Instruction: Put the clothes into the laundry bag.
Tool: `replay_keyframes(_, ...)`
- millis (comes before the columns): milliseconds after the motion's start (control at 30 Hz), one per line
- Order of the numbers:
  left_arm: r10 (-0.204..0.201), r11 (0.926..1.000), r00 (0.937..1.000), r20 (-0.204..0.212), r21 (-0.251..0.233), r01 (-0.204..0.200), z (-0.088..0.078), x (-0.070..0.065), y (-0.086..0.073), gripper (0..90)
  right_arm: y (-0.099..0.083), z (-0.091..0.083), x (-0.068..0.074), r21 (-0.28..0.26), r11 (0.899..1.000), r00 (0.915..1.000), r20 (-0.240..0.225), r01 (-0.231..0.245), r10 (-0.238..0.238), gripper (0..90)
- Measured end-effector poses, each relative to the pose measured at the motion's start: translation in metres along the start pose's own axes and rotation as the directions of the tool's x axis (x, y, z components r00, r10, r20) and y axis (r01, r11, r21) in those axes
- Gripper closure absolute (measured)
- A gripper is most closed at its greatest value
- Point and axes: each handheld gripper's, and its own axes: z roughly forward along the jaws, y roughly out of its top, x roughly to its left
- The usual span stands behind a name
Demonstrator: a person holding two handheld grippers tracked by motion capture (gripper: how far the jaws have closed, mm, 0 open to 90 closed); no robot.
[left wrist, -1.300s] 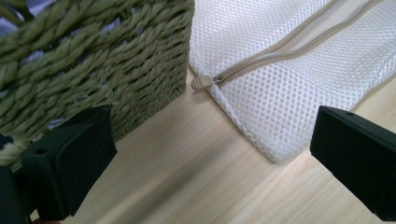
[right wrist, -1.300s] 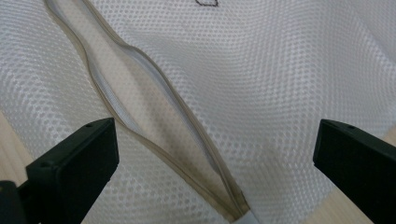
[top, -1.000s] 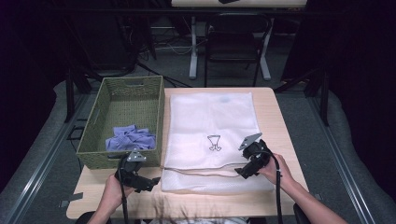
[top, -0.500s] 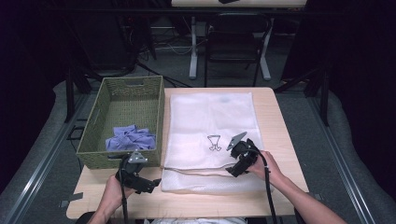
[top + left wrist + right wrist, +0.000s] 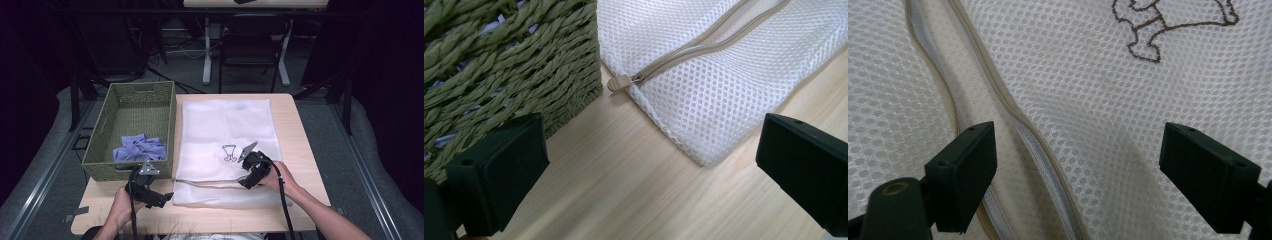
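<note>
A white mesh laundry bag (image 5: 227, 145) lies flat on the wooden surface (image 5: 295, 125), filling most of its middle and right part, with a small dark line drawing (image 5: 229, 153) printed on the mesh. A beige zipper (image 5: 210, 181) runs left to right along the bag's near part, and its pull tab (image 5: 618, 83) sits at the bag's near left corner, just beside the basket. The zipper is partly parted there, the two tapes standing apart in the right gripper view.

The right gripper (image 5: 248, 179) hangs over the near right part of the bag, close above the zipper line and just near of the drawing. Its jaws have just been closing a little but stand wide apart, with mesh and zipper beneath them and nothing pinched between the pads.

The left gripper (image 5: 161, 198) rests at the near left of the surface, just near of the basket's corner. Its jaws are wide open and empty, pointing toward the pull tab and the bag's corner, apart from both.

A green woven basket (image 5: 165, 120) stands left of the bag, touching its edge, with a crumpled blue cloth (image 5: 139, 149) in its near end.
</note>
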Motion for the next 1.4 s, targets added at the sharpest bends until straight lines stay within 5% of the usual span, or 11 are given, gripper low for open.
replay_keyframes(267,-0.005,1.0000,1.0000,-0.004,0.008,0.005,0.0013,0.0009,0.0003,0.2,0.0042,0.0088,0.0042,0.024,0.999,0.9997,-0.010,0.024,-0.024,25.0)
replay_keyframes(667,0.010,0.9996,0.9999,-0.007,0.025,-0.010,0.0024,0.0000,0.0013,0.7,0.0006,0.0079,0.0003,0.023,1.000,0.9992,-0.038,-0.005,0.006,43.1)
replay_keyframes(800,0.004,0.9998,1.0000,-0.005,0.018,-0.004,0.0017,-0.0003,0.0010,0.7,-0.0004,0.0085,-0.0049,0.034,0.999,0.9961,-0.076,-0.043,0.045,43.9)
replay_keyframes(1400,0.002,0.9996,1.0000,-0.008,0.029,-0.002,0.0032,0.0002,0.0016,1.0,-0.0012,0.0076,-0.0035,0.032,0.995,0.9944,-0.047,-0.092,0.094,47.9)
